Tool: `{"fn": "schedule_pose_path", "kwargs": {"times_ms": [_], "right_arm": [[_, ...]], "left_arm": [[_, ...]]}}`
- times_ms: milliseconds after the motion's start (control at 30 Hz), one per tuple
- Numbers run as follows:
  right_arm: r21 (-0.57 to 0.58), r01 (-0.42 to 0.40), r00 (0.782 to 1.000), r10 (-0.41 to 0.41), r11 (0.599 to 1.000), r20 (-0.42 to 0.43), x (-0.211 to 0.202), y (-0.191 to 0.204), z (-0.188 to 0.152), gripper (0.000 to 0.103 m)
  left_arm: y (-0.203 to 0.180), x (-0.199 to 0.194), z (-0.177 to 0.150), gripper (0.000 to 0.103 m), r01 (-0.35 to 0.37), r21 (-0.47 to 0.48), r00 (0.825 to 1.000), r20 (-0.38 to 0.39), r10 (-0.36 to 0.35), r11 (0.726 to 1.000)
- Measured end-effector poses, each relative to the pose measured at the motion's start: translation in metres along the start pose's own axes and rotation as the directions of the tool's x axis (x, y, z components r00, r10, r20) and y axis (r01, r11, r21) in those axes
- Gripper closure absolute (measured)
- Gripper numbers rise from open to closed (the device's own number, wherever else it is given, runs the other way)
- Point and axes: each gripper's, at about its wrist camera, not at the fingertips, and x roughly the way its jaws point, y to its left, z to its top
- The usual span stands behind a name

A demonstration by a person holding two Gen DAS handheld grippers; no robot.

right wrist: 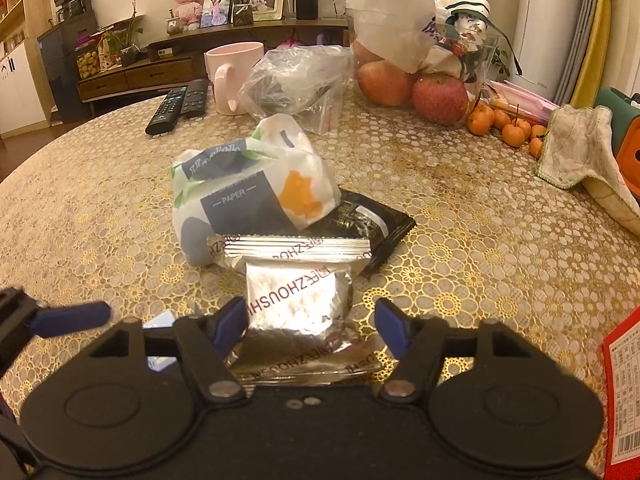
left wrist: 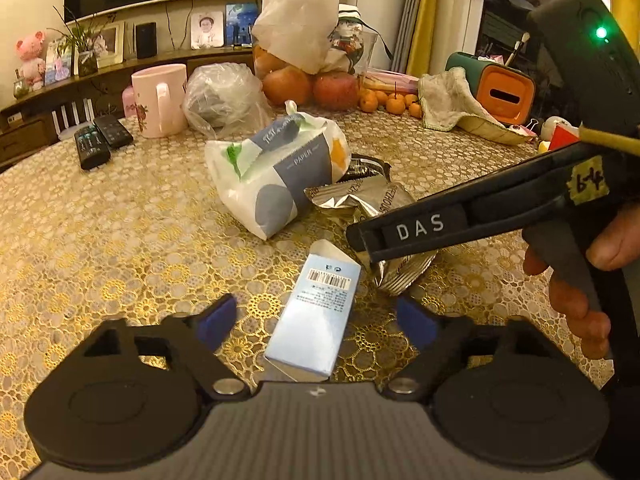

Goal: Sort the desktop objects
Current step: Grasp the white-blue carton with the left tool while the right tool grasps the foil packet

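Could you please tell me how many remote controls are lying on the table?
2: both remote controls lie side by side near the table's far left edge, left of the pink mug. Others may be hidden behind bags.

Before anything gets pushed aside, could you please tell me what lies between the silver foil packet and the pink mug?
In the right wrist view, the tissue pack lies between the silver foil packet and the pink mug.

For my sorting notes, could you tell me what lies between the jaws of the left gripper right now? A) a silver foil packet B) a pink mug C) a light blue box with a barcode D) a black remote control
C: in the left wrist view the light blue box with a barcode lies between the open jaws of the left gripper, untouched by either.
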Motion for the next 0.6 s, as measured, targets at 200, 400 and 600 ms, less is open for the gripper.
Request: {"fn": "schedule_pose_path", "kwargs": {"times_ms": [200, 400, 600], "right_arm": [[-0.008, -0.012, 1.0, 0.012, 1.0, 0.006, -0.004, 0.002, -0.001, 0.049], [-0.003, -0.016, 1.0, 0.016, 1.0, 0.007, -0.013, 0.0, -0.002, 0.058], [0.016, -0.014, 1.0, 0.014, 1.0, 0.003, -0.026, -0.006, -0.009, 0.061]], "left_arm": [[0.001, 0.001, -0.001, 0.058, 0.002, -0.02, 1.0, -0.018, -0.003, 1.0], [0.002, -0.002, 0.002, 0.072, -0.013, -0.052, 0.999, -0.029, 0.012, 0.999], [-0.003, -0.007, 0.002, 0.073, -0.012, -0.072, 0.999, -0.04, 0.009, 0.997]]}}
